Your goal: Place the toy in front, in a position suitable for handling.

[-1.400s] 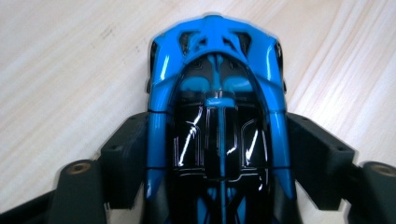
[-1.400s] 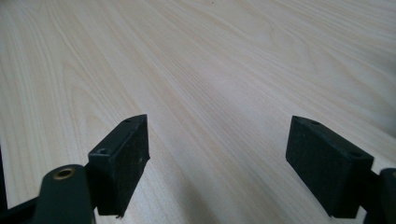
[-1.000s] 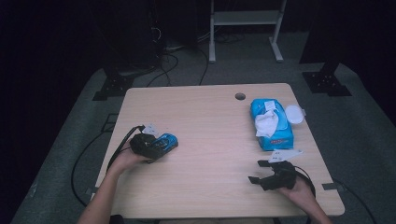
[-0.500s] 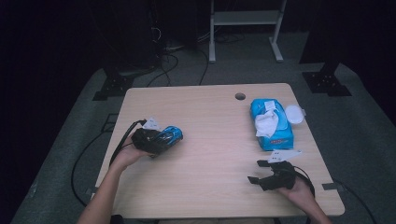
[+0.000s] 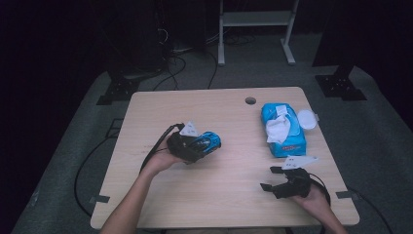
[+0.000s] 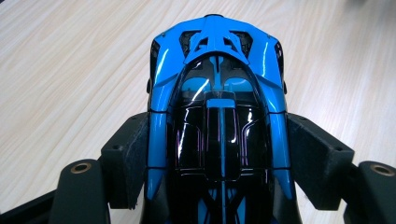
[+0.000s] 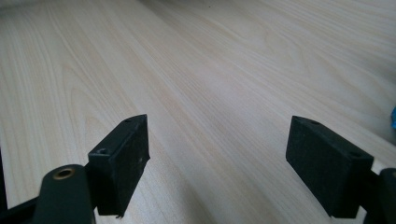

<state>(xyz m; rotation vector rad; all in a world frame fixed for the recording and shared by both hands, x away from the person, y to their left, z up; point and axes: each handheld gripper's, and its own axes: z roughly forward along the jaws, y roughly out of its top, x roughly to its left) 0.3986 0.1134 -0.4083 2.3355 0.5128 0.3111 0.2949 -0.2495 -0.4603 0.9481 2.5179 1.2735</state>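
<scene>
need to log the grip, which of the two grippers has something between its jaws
The left gripper: its pads clamp the sides of the blue and black toy car. The right gripper stands open over bare table.

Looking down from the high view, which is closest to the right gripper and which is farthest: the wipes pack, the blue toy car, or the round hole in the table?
From the right gripper, near the table's front right corner:
1. Wipes pack, just beyond it on the right side.
2. Blue toy car, across to the left, clamped in the left gripper.
3. Round hole, near the table's far edge.
</scene>
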